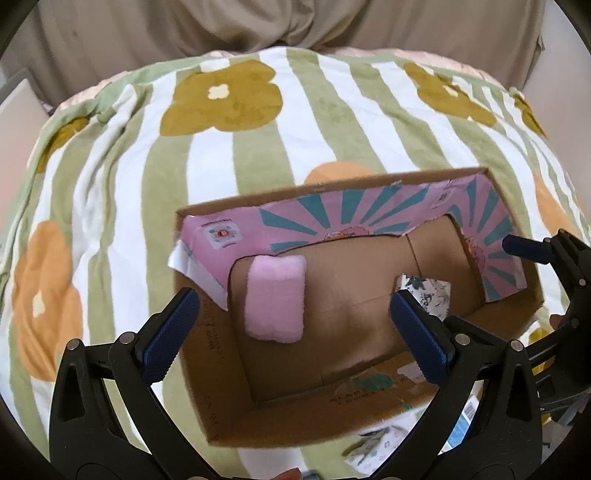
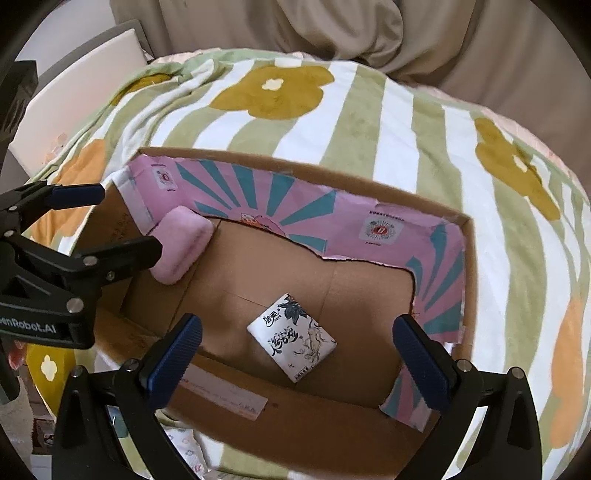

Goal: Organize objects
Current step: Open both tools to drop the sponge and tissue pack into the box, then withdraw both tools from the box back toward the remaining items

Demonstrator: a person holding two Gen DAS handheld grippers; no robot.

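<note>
Holding both grippers above an open cardboard box (image 1: pixel 369 413), we are looking straight down into it as it is sitting on a striped, flowered blanket (image 1: pixel 122 192). Our left gripper (image 1: pixel 291 325) is hanging with its jaws spread wide and nothing between them, its blue pads (image 1: pixel 168 339) framing the box's brown floor. Our right gripper (image 2: pixel 295 358) is likewise gaping wide and gripping nothing.

Inside the box, a pink fluffy pad (image 1: pixel 275 299) is lying at the left end, touching the pink and teal printed lining (image 1: pixel 332 218) that is running along the far wall; in the right wrist view the same pad (image 2: pixel 181 247) is leaning into the far left corner. A small white packet with black ink-style print (image 2: pixel 293 338) is lying flat on the floor towards the right end, well apart from the pad, directly between our right gripper's fingers in that view. From the left wrist camera only part of the packet (image 1: pixel 430 295) is showing behind the right-hand finger.

Beige fabric (image 2: pixel 332 33) is bunching beyond the blanket's far edge, and more printed packets (image 1: pixel 373 450) are lying just outside the box's near wall.
</note>
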